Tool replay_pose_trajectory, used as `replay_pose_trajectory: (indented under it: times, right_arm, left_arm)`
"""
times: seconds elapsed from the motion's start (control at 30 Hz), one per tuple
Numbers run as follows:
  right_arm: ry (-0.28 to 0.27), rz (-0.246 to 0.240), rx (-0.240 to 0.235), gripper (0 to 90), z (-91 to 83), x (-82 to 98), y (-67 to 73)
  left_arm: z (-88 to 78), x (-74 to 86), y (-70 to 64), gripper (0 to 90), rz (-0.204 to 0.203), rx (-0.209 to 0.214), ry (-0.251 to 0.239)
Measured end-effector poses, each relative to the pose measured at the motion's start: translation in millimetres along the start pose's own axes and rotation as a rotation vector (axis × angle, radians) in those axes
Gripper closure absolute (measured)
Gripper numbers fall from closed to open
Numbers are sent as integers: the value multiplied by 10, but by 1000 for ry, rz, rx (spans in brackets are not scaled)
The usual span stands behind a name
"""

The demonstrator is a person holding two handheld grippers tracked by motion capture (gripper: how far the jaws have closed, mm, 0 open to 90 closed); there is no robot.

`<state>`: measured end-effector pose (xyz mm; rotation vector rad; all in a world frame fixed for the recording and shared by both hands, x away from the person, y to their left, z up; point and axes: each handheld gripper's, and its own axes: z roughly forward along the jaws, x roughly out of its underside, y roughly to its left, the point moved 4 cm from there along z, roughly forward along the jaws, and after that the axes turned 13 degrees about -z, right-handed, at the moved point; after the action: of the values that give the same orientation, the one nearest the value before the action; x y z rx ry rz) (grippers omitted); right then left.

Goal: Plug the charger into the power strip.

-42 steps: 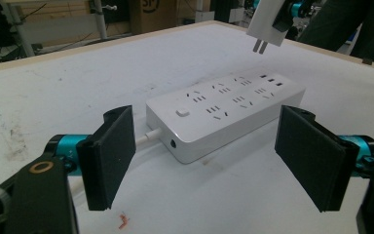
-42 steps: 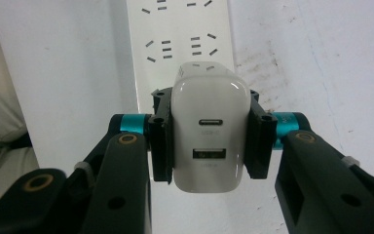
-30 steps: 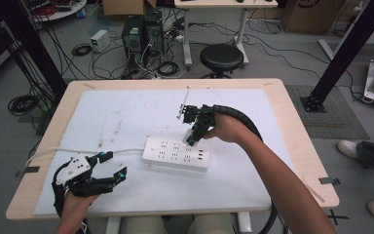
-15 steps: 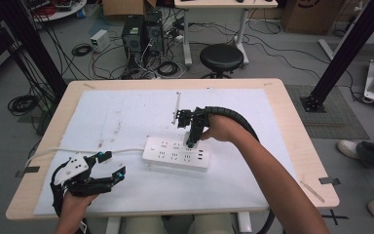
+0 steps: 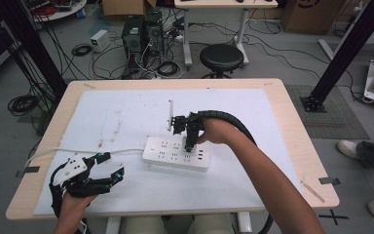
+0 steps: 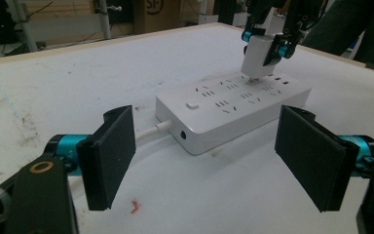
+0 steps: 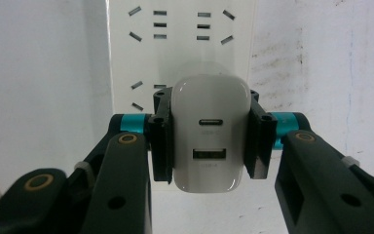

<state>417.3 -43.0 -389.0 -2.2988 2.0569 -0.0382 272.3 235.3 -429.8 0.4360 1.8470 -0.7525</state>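
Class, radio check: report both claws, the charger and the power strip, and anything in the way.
Right claw shut on white charger, at the power strip sockets. Left claw open, empty, near the strip's cord end. Nothing in the way.

A wooden table carries a white sheet, on which a white power strip lies.

A white USB charger, rounded at the corners with two ports on its upward face, stands upright on a white power strip toward its right end, seemingly seated in a socket. The strip lies flat, slightly angled, mid-table, its white cable trailing left.
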Motion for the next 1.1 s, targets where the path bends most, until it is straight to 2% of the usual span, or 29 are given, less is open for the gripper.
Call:
replay_pose_trajectory:
  times: [0.03, 0.27, 0.3, 0.33, 0.47, 0.5, 0.67, 0.87, 1.1]
  right_arm:
    - [-2, 13, -1, 639, 5, -8, 5]
    - [2, 24, -12, 640, 11, -11, -5]
    - [54, 6, 0, 640, 103, -62, 17]
    - [65, 0, 5, 640, 107, -83, 15]
    - [66, 14, 12, 641, 122, -88, 34]
    - [68, 2, 15, 641, 125, -89, 22]
    - [30, 36, -25, 641, 145, -43, -18]
    - [-26, 37, -11, 640, 171, -3, -7]
    - [-16, 18, -14, 636, 176, -16, -19]
  left_arm:
    - [1, -2, 1, 228, 2, 0, 1]
    - [38, -7, -18, 228, 3, 5, 6]
    - [42, -9, -23, 228, 6, 5, 5]
    - [46, -10, -28, 228, 8, 7, 5]
    - [58, -36, -45, 228, 8, 11, 3]
    - [58, -46, -50, 228, 8, 12, -1]
    - [33, -44, -40, 228, 10, 6, -5]
    - [-12, -17, -36, 228, -4, 0, -16]
    - [-16, 1, -14, 228, -3, -6, -9]
